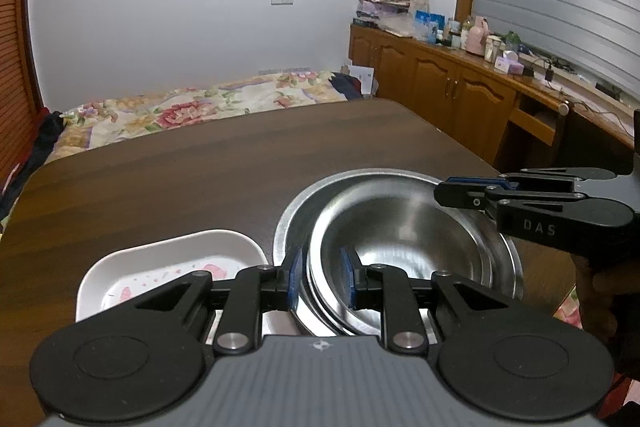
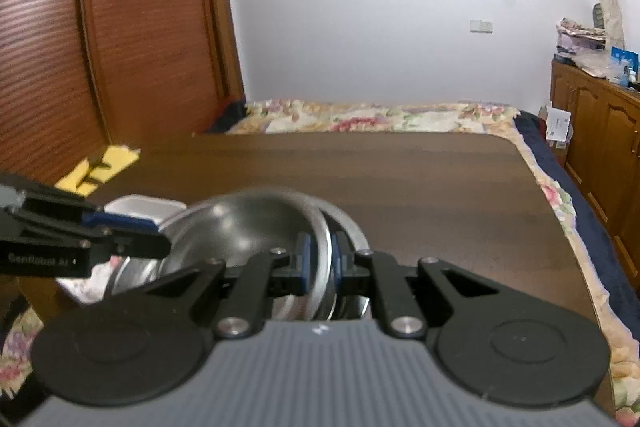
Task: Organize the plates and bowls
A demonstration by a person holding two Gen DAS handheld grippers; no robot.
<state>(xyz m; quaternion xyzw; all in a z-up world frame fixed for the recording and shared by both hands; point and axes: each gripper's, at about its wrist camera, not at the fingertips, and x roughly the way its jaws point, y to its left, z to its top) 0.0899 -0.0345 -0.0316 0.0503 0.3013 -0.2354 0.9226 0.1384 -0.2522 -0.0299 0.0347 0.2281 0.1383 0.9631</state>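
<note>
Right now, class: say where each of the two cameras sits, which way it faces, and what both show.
Left wrist: on the left claw, facing across the table toward the bed; its pads straddle the steel bowl rim, the right claw enters from the right.
Right wrist: on the right claw, facing the bed, shut on the bowl rim.
Shared: bowl, table, both claws.

Soft, even indoor light, bright white wall point(image 1: 180, 7) slightly washed out, dull glare inside the steel bowl point(image 1: 416, 239), right wrist view motion-blurred, strong fisheye bending at edges, dark vignetted corners
</note>
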